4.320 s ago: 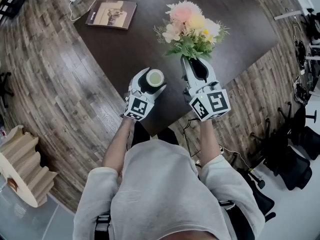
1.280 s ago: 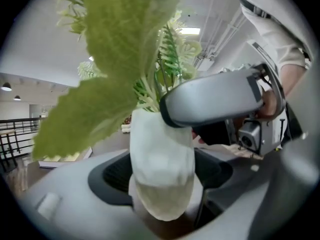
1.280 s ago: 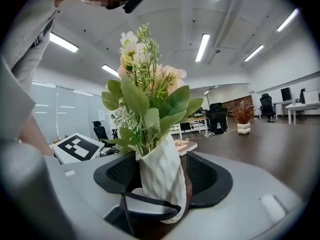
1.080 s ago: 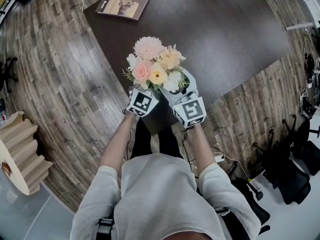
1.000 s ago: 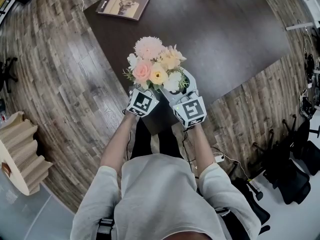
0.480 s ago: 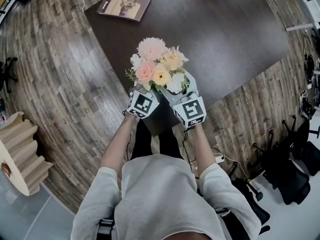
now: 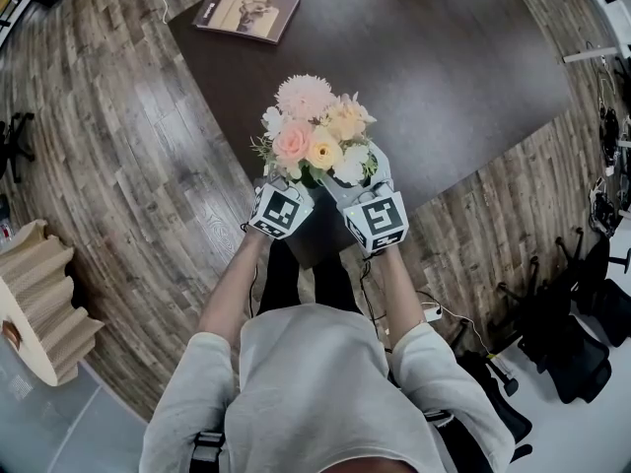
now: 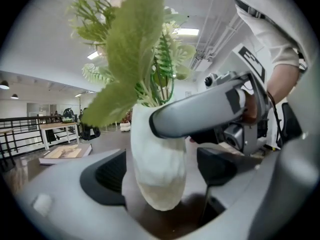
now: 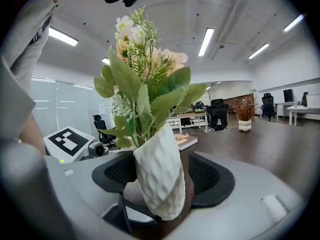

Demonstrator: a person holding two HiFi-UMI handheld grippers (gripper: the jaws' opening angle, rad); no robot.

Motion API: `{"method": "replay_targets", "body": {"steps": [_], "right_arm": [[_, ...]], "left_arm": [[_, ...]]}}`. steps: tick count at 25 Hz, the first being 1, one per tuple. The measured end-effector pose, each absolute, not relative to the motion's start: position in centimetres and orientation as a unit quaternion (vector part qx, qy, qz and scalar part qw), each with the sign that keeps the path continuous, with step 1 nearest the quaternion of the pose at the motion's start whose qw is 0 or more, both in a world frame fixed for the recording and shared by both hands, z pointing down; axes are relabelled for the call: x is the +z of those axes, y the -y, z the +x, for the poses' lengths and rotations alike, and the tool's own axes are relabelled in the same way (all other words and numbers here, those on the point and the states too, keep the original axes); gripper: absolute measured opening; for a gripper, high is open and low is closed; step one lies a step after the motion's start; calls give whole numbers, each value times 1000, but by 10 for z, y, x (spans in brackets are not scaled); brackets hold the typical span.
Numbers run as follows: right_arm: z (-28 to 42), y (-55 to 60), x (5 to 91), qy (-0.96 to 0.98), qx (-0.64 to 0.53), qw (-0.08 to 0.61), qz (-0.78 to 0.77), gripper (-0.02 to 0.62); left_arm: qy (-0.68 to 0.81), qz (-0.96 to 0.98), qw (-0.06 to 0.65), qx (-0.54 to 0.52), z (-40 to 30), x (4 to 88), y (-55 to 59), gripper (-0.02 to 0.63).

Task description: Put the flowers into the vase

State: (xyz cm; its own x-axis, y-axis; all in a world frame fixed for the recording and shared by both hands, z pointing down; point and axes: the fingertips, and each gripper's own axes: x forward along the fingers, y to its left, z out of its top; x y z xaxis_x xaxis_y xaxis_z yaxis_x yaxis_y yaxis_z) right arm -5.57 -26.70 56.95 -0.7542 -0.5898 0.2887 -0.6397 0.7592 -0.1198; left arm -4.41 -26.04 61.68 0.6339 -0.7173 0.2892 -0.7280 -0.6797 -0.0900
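The white textured vase (image 9: 160, 179) stands on the near corner of the dark table (image 7: 444, 67), tilted a little, with the bouquet of pink, peach and white flowers (image 7: 315, 136) in it. From above the blooms hide the vase. My left gripper (image 8: 162, 171) and right gripper (image 9: 162, 176) both reach around the vase from the near side. The jaws of both are opening, the vase is between them, and narrow gaps show beside the pads. One grey finger (image 8: 200, 114) of the right gripper crosses the vase in the left gripper view.
A book (image 7: 246, 10) lies at the table's far left corner. Wooden floor surrounds the table. A stepped cardboard piece (image 7: 39, 313) stands at the left, and office chairs (image 7: 582, 304) at the right. My body is just behind the table corner.
Some seconds ago the right gripper held the bouquet apart from the vase in the left gripper. Now the flowers sit in the vase. Over the last second the bouquet shifted slightly away.
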Motion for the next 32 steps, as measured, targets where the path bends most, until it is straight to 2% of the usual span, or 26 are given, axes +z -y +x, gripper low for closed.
{"method": "replay_targets", "body": {"steps": [3,5,7,11,12,16,18,20,23,24,26,32], "right_arm": [[-52,265,567,929,107,114,336,347],[-47,264,566,927,109,112,342,347],[-42,262,566,924,112,110,348,347],[-33,259,564,920,114,104,359,345],[-30,258,562,919,115,101,363,345],[-8,249,559,909,118,91,389,314],[7,244,555,902,119,80,407,266],[21,239,547,896,123,62,423,163],[39,231,536,889,122,42,440,39],[42,228,533,888,122,37,441,18],[46,220,527,890,121,33,439,0],[46,196,504,893,93,32,438,-2]], "left_arm": [[415,898,25,144,-56,614,246,435],[426,893,31,141,-65,614,232,389],[443,884,38,144,-75,617,220,308],[480,866,57,129,-92,613,206,36],[485,864,58,124,-94,610,205,15],[496,857,56,125,-93,603,203,11],[499,856,54,126,-90,598,201,11],[503,854,49,124,-87,590,197,11],[515,847,44,120,-85,574,189,11],[519,845,42,119,-85,569,186,11],[522,844,39,116,-83,557,178,11],[532,840,35,102,-84,526,163,11]]}}
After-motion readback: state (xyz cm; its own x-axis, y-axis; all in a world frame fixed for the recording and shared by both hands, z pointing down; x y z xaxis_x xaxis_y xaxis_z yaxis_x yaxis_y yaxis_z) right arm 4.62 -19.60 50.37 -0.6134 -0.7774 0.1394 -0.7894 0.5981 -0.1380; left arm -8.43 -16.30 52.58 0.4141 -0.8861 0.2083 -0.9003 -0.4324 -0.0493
